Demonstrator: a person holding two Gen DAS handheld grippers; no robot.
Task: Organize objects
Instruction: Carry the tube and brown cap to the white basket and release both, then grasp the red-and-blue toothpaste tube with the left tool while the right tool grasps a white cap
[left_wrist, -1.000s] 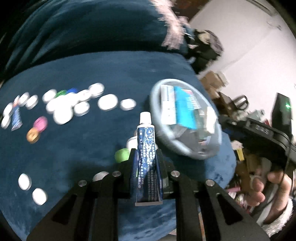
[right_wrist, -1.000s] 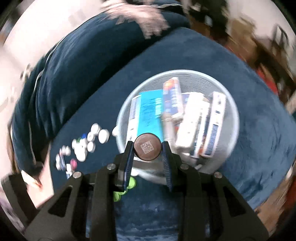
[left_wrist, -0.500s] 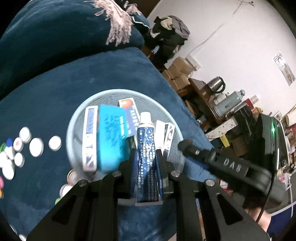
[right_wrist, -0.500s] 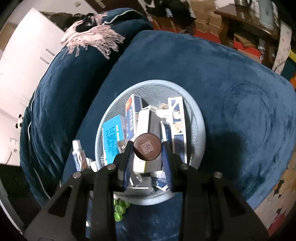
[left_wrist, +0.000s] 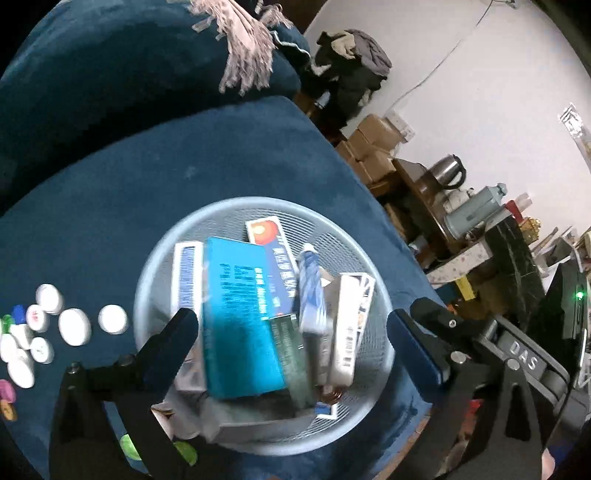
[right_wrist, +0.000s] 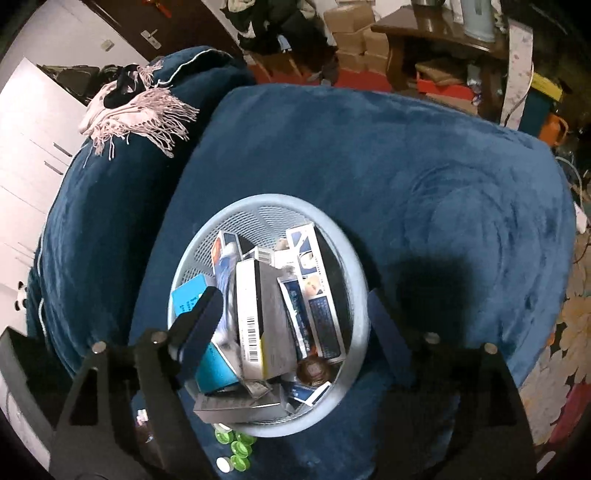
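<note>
Both grippers are showing matte black angular frames with triangular cut-outs and silver screw heads at the joints. The left gripper (left_wrist: 291, 328) is carrying blue pads on its fingers (left_wrist: 417, 350). The right gripper (right_wrist: 291, 325) looks the same; beyond the left one, its body is showing white lettering, possibly "DAS".

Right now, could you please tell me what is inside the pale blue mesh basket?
The basket holds piled boxes, a teal box on top, a blue-and-white tube and a brown round cap. Whatever lies under the pile is covered.
</note>
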